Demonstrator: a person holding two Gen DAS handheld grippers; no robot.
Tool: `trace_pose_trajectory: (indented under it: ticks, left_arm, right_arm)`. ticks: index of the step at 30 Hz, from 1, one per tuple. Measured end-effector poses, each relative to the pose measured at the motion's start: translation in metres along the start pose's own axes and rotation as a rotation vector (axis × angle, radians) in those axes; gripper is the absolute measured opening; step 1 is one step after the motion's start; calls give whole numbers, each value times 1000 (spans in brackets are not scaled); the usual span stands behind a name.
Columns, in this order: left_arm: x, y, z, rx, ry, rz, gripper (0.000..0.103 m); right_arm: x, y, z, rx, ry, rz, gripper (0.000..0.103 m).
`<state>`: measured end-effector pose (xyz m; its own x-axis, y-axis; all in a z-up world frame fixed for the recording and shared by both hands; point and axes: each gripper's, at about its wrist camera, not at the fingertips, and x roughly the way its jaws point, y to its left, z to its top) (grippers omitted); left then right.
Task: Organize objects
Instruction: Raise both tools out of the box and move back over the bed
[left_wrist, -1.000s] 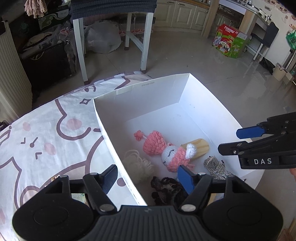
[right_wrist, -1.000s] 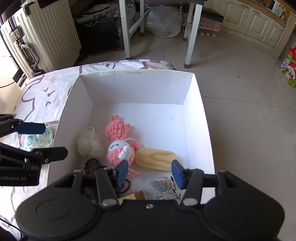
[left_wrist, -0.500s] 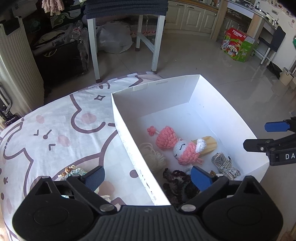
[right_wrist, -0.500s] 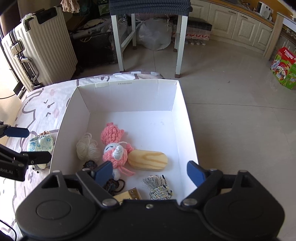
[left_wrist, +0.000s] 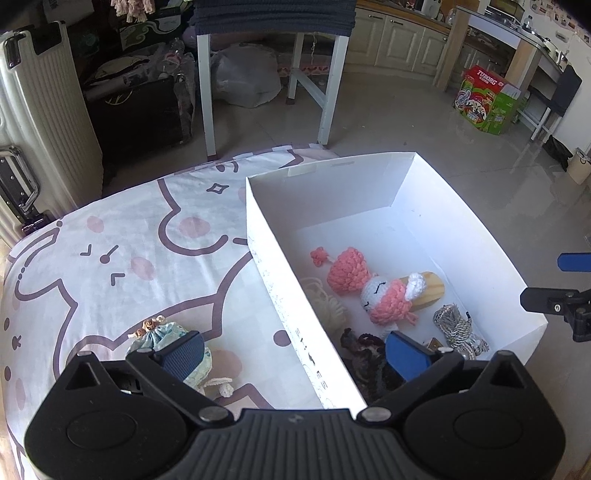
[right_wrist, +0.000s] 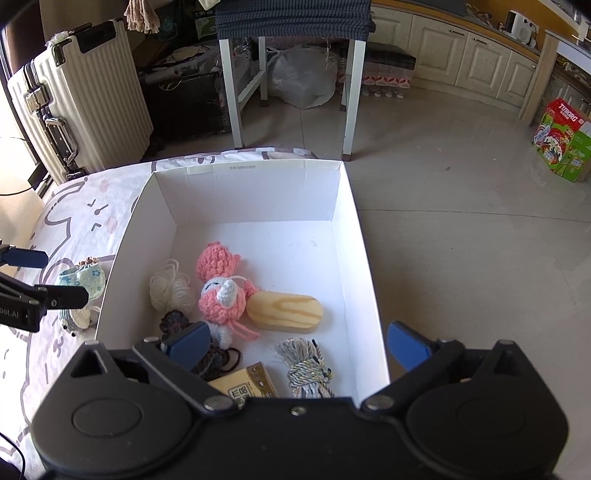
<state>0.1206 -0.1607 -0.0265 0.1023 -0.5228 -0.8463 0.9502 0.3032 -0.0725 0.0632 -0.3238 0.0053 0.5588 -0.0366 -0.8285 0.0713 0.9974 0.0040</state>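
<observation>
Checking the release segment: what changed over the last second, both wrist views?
Both grippers' jaws have just been opening, now wide with nothing between them: left gripper, right gripper. Both pulled back from the box, so more of it and the cloth shows. The doll, wood block and yarn lie as before; the pouch still sits outside.

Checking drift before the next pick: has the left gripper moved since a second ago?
Yes. The left gripper has pulled back and left from the white box, which now sits further right in its view; its jaws have just been opening, empty.
</observation>
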Motion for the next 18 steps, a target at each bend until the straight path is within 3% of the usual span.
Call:
trace_pose_trajectory:
  ticks: [7, 18]
  left_arm:
    - [-8, 20, -4, -18, -9, 11, 103]
    - [-29, 85, -10, -125, -35, 89, 103]
  right_arm:
    - [2, 8, 4, 3, -9, -6, 103]
    - [8, 54, 22, -37, -42, 49, 103]
